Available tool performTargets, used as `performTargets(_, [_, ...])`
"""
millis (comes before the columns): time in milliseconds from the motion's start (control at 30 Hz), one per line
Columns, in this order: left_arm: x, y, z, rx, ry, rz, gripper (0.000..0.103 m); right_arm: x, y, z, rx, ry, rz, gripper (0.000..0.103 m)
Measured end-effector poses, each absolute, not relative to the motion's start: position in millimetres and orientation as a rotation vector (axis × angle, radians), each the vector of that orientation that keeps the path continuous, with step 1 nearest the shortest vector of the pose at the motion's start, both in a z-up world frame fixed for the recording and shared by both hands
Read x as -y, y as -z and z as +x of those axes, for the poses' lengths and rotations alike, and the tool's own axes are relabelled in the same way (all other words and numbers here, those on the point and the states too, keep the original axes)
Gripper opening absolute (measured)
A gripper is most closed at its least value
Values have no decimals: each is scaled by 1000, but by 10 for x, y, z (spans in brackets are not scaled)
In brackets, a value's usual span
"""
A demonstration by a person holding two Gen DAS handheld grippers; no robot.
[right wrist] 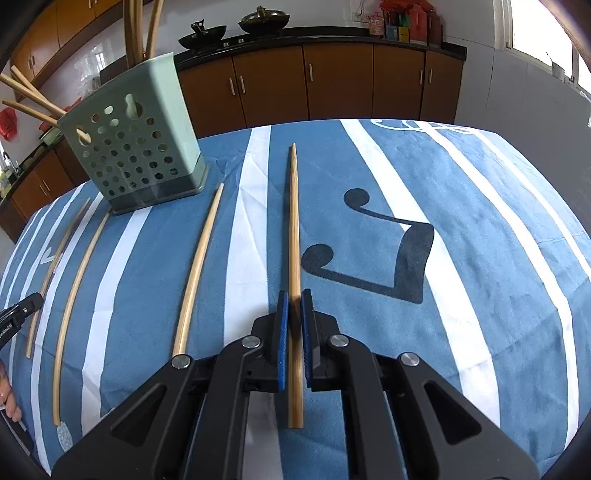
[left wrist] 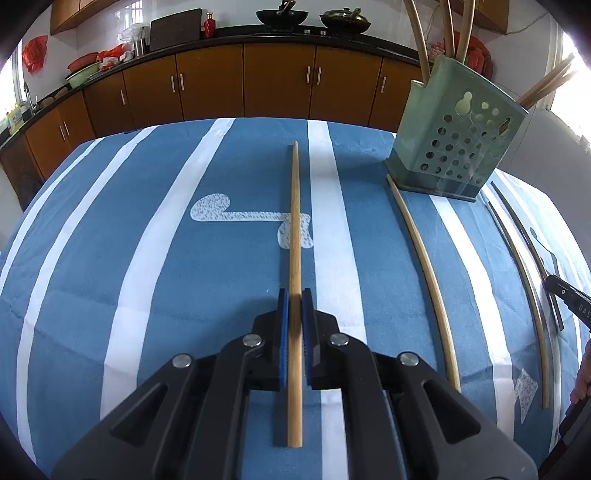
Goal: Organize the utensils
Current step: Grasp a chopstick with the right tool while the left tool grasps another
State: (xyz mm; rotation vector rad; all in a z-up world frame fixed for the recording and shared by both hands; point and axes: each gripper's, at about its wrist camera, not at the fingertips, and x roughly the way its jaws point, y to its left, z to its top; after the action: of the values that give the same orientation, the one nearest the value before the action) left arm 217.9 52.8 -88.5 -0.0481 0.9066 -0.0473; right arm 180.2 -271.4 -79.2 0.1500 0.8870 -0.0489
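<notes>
My left gripper [left wrist: 294, 295] is shut on a wooden chopstick [left wrist: 294, 221] that points away along the blue striped tablecloth. My right gripper [right wrist: 294, 297] is shut on another wooden chopstick [right wrist: 293, 221], also pointing forward. A green perforated utensil holder [left wrist: 458, 144] with several chopsticks in it stands at the far right in the left wrist view; it also shows at the upper left in the right wrist view [right wrist: 133, 144]. Loose chopsticks lie on the cloth: one beside the holder [left wrist: 424, 266], two further right [left wrist: 524, 280], and three left of my right gripper [right wrist: 199, 266].
The table is covered by a blue cloth with white stripes [left wrist: 147, 258]. Behind it run brown kitchen cabinets [left wrist: 277, 81] under a dark counter with woks [left wrist: 282, 16]. The other gripper's tip shows at the right edge [left wrist: 569, 295].
</notes>
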Motion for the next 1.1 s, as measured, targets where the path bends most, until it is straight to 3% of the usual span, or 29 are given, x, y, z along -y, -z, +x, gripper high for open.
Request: performTargets(1100, [-581,893,2172,-894,73,-110,11,2732,811,1810,-880,51,135,9])
